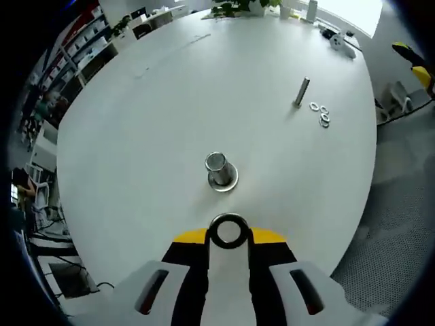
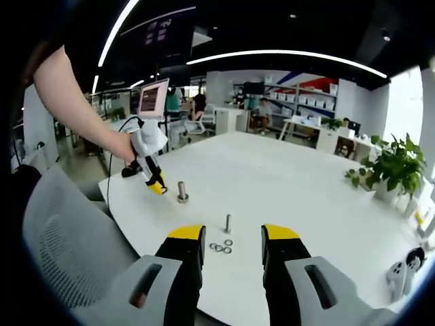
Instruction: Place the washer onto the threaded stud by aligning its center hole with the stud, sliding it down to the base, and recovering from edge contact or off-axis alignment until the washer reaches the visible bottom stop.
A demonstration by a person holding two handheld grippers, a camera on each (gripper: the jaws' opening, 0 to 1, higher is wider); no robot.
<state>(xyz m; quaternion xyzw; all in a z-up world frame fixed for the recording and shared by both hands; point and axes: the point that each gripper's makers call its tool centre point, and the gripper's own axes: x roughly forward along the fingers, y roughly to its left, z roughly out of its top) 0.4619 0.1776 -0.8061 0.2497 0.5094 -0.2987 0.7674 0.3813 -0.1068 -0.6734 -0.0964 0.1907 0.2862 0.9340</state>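
My left gripper (image 1: 228,234) holds the washer (image 1: 228,229) near the threaded stud (image 1: 219,170); my right gripper (image 2: 233,248) stands wide, empty.

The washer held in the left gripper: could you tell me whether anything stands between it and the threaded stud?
Nothing visible does. The washer sits in the left gripper, just short of the threaded stud, with only bare white table between them. The spare washers and second stud lie well aside.
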